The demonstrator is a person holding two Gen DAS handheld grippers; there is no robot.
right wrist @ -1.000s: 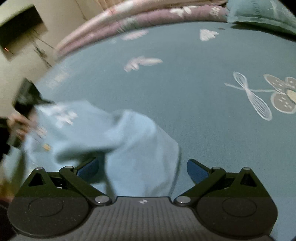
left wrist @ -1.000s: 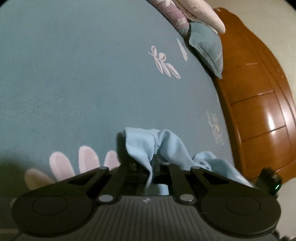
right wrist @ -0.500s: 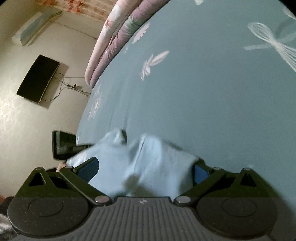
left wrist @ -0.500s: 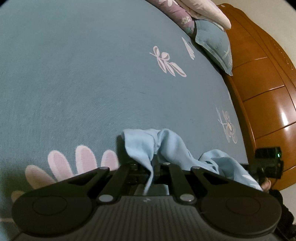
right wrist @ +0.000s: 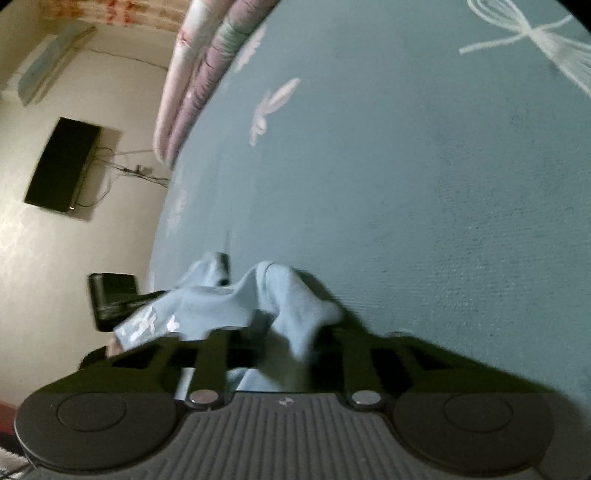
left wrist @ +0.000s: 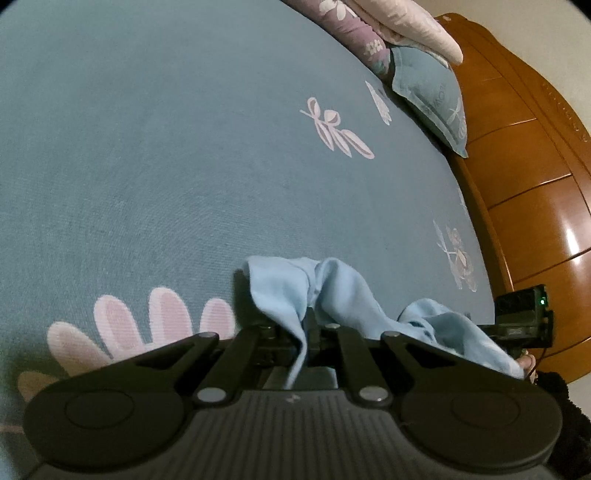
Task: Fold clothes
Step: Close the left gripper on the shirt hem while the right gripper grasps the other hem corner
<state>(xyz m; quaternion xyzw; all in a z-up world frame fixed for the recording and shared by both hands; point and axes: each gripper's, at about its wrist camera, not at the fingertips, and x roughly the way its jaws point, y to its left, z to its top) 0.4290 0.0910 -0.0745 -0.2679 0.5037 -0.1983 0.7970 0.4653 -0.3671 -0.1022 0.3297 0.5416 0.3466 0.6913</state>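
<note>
A light blue garment (left wrist: 343, 291) lies bunched on the teal bedsheet (left wrist: 184, 147). My left gripper (left wrist: 304, 332) is shut on a fold of it, and cloth hangs down between the pads. The garment stretches right toward the other gripper's black body (left wrist: 521, 321). In the right wrist view my right gripper (right wrist: 291, 339) is closing its jaws on another bunch of the garment (right wrist: 221, 302), with cloth pinched between them; the fingertips are blurred. The left gripper's body (right wrist: 110, 299) shows at that view's left edge, at the garment's far end.
A teal pillow (left wrist: 428, 92) and a folded pink and purple quilt (left wrist: 369, 33) lie along the wooden headboard (left wrist: 535, 184). Flower prints dot the sheet. A dark screen (right wrist: 62, 162) hangs on the wall beyond the bed's edge.
The right gripper rolled and dropped onto the garment, then its wide jaws closed on the cloth. The left gripper kept its hold and barely moved.
</note>
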